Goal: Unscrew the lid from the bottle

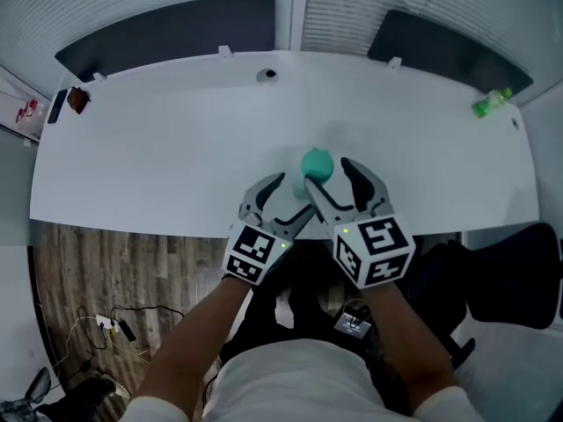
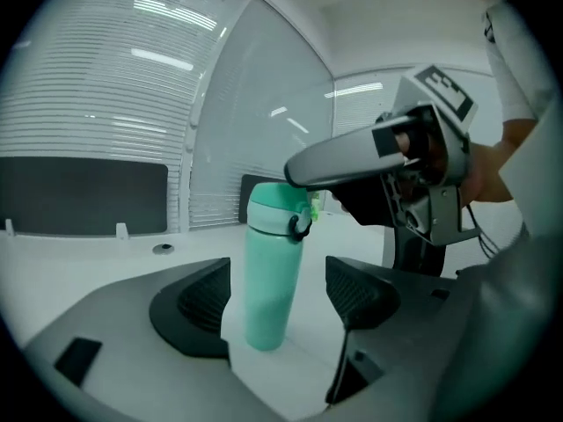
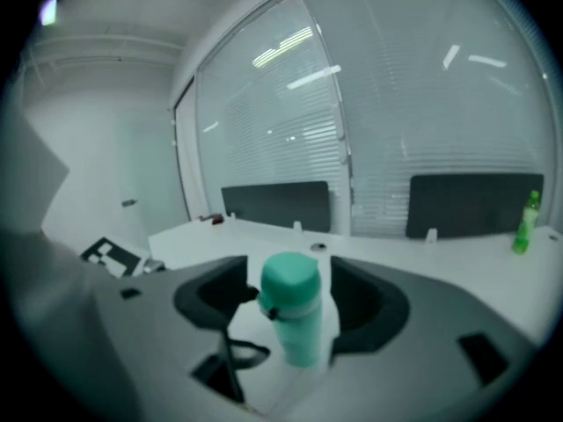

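Mint-green cylindrical bottle (image 2: 273, 271) with rounded lid (image 3: 290, 284) still on, upright between spread jaws of left gripper (image 1: 283, 202) and right gripper (image 1: 328, 176), pinched by neither.

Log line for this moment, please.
teal bottle upright on white table, lid on | left gripper open, bottle between jaws, no grip | right gripper open, bottle between jaws, no grip

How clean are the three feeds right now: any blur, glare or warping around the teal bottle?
Head view: fisheye bows the white desk; the tall teal bottle reads clearly from above. Left gripper view: sharp, with dark vignetted corners and light streaks on the glass wall. Right gripper view: soft and smeared, bottle edges fuzzy.
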Tool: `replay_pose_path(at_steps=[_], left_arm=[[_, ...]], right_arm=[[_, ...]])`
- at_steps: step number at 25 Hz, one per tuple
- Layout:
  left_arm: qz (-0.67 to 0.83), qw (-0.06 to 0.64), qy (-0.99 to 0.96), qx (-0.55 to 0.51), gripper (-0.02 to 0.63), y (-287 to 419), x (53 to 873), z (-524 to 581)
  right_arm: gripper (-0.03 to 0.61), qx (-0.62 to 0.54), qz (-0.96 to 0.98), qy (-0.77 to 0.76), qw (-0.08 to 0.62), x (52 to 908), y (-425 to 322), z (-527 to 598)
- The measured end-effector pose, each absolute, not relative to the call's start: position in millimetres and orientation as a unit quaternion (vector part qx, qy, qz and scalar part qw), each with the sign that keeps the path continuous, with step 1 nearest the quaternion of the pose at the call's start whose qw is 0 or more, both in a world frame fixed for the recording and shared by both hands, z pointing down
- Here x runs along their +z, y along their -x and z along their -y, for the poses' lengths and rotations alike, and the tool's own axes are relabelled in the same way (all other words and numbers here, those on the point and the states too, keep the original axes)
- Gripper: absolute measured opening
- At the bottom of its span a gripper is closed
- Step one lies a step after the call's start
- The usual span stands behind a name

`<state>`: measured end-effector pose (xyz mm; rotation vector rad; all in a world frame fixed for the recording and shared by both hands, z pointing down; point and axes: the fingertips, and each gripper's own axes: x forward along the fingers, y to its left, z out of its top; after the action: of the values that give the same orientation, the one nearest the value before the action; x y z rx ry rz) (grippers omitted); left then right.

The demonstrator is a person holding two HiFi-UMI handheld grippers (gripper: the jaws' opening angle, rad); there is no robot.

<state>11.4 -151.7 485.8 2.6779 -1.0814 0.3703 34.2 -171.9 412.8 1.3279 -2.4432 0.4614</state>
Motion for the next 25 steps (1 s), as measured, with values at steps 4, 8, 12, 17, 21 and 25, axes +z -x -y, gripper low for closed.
replay_pose_path(at_steps=[4,8,12,17,21,25], left_arm=[[0.408,0.105,-0.895,0.146,0.341,-19.5,501.9,161.5],[0.422,0.087,-0.888,0.159,0.341,-32.3,507.6,166.5],[0.420,0.092,-0.886,0.171,0.341,-41.4,521.0,172.1],[0.416,0.090,-0.887,0.178,0.341,-43.7,525.6,181.0],[0.406,0.089,-0.890,0.187,0.339,-45.9,528.7,188.3],[0.401,0.087,-0.893,0.185,0.327,-46.9,527.2,193.5]], right_arm=[[0.297,0.150,0.838,-0.487,0.197,424.6,-26.1,181.7],[0.309,0.137,0.827,-0.495,0.229,431.8,-20.4,190.9],[0.310,0.139,0.823,-0.489,0.254,440.2,-15.3,194.1],[0.308,0.144,0.821,-0.483,0.267,444.0,-14.4,198.0],[0.308,0.150,0.826,-0.475,0.262,447.4,-16.2,200.2],[0.309,0.146,0.833,-0.466,0.259,447.4,-16.8,201.3]])
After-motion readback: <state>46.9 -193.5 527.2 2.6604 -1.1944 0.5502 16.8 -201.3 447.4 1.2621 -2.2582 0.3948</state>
